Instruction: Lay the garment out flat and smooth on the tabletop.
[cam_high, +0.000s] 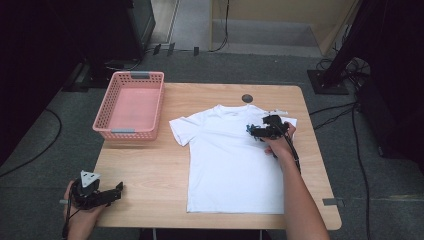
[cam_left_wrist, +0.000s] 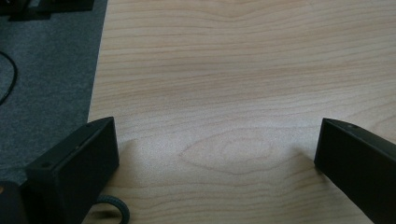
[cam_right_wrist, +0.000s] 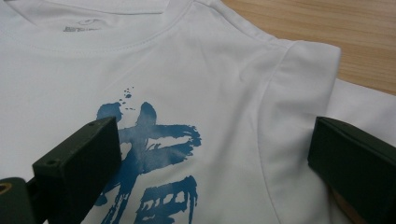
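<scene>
White cotton T-shirt (cam_high: 227, 160) lies flat mid-table; the right gripper (cam_high: 256, 131), jaws spread, hovers over its shoulder, apparently starting a fold. Next: pinch the sleeve. The left gripper (cam_high: 119, 189) rests, jaws apart.

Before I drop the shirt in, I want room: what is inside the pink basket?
The basket looks empty: its pink floor shows bare in the high view. The strip just behind its near wall is hidden.
</scene>
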